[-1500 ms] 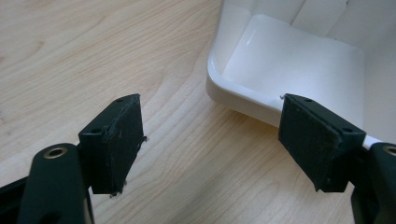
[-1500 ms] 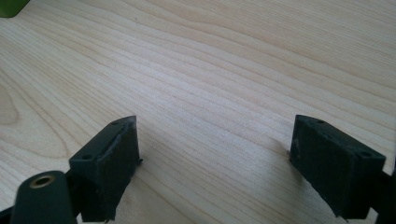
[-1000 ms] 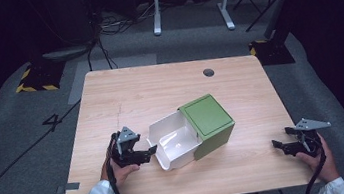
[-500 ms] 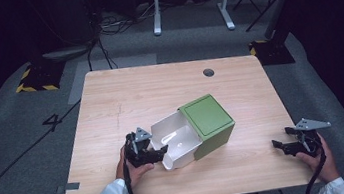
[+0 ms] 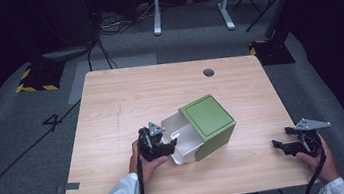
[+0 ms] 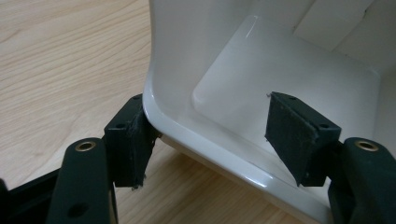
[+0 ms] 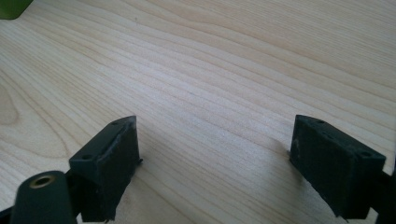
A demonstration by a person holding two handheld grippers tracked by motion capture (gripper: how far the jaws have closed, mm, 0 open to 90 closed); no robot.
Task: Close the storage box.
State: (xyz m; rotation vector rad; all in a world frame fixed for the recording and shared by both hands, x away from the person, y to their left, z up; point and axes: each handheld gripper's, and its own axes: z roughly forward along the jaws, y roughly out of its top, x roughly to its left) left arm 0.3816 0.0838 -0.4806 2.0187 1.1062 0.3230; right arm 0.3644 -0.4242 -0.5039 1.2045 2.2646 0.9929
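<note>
**Operator:** Report the change against the earlier frames.

**Technician:** The left gripper (image 5: 167, 148) has advanced from the bare table (image 5: 125, 103) to the white drawer (image 5: 182, 141). A second ago it stood well short of the drawer; it now straddles the drawer's front corner. The right gripper (image 5: 280, 146), the drawer and the green housing (image 5: 208, 120) have not moved.

**Operator:** Jaw condition?

**Technician:** Left gripper (image 6: 210, 140): jaws spread, not clamped. One jaw sits outside the drawer wall (image 6: 168, 60), touching the rim corner; the other sits inside the drawer, over its floor and apart from the wall. Right gripper (image 7: 215, 163): jaws spread wide over bare wood, nothing between them.

**Operator:** Location of the drawer?

**Technician:** Directly ahead of the left gripper, partly pulled out of the green housing, which lies beyond and to its right.

**Operator:** Edges and clearance?

**Technician:** The drawer's rounded rim (image 6: 224, 158) crosses between the left jaws. Open table lies to the left of and behind that gripper. The right gripper stands near the table's right edge, well apart from the housing, with clear surface ahead.
</note>
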